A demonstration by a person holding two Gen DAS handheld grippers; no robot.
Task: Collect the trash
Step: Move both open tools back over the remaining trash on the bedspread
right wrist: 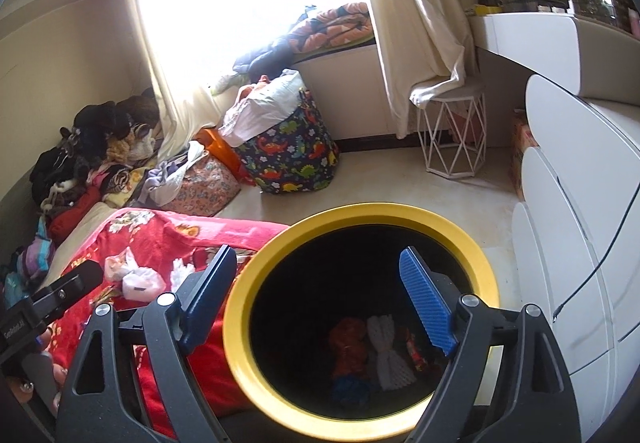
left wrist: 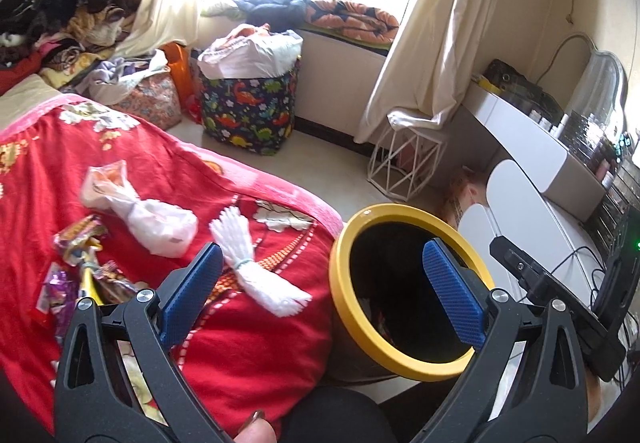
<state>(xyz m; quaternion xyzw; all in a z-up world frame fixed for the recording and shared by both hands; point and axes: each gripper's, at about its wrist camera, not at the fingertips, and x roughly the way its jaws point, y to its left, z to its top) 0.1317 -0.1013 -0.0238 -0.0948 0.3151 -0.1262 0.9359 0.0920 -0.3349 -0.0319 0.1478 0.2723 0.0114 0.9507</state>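
Crinkled foil snack wrappers [left wrist: 76, 267] lie at the left on a soft red floral blanket [left wrist: 248, 343], then a knotted translucent plastic bag [left wrist: 160, 223], then a white foam net sleeve [left wrist: 252, 271] cinched at its middle. The left gripper [left wrist: 320, 295], black-framed with ribbed blue pads, is spread wide and grasps nothing, one finger over the blanket, the other over the round black bin with a glossy yellow rim [left wrist: 404, 359] standing just beside the bed. The right gripper [right wrist: 316, 303] hangs released above the bin mouth; another white net and red wrappers rest inside. Beyond: pale floor, a dinosaur-print fabric basket [left wrist: 252, 111], cream curtains, a white wire stool [left wrist: 404, 163], a white dresser [right wrist: 580, 243]
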